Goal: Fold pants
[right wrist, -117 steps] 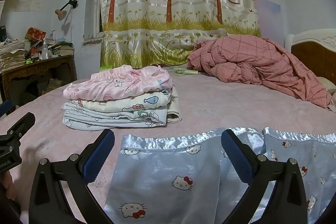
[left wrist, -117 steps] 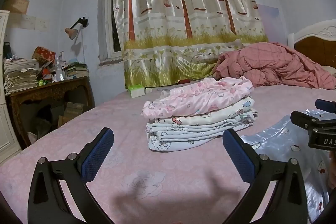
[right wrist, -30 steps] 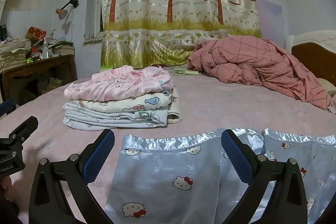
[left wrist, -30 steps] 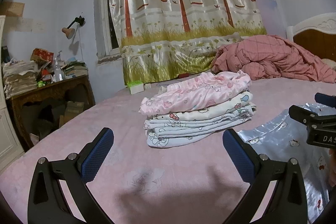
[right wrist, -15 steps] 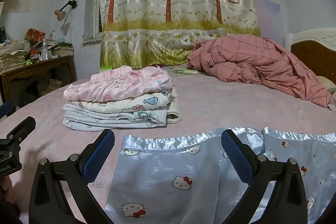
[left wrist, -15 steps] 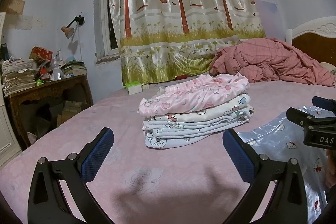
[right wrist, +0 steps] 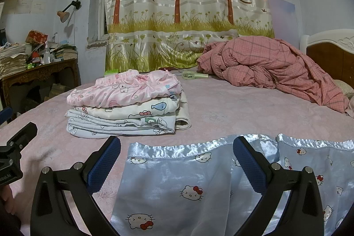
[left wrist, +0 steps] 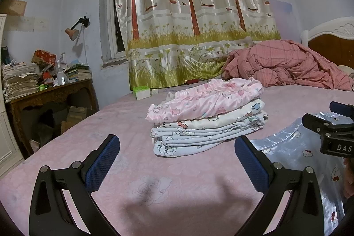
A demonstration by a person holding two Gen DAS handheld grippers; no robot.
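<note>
1. Both claws stand wide apart and hold nothing: my right gripper point(right wrist: 177, 160) hangs just over the near end of the pants point(right wrist: 188, 183), and my left gripper point(left wrist: 177, 160) hovers over bare bed sheet point(left wrist: 154, 191), to the left of the garment.

2. As I judge it, this pair is not yet begun. It lies spread flat on the bed in front of me with no fold in it that I can see, and neither claw touches the cloth.

3. Some of the wider job looks done. A stack of folded clothes point(right wrist: 126, 112) sits on the bed beyond the pants, apart from them, with a pink printed piece on top and white printed ones below.

4. What is left, I think, is the whole fold: take hold of an edge, bring one half over the other, then double the length and set it by the stack.

5. These pants are pale blue and shiny, satin-like, printed with small cat faces with red bows. A gathered, glossy band runs across the far edge, and a seam or split between two panels shows under my right claw.

6. Such slick cloth will likely slide and wrinkle when I pinch it, so I expect to need a firm hold near the edge.
</note>
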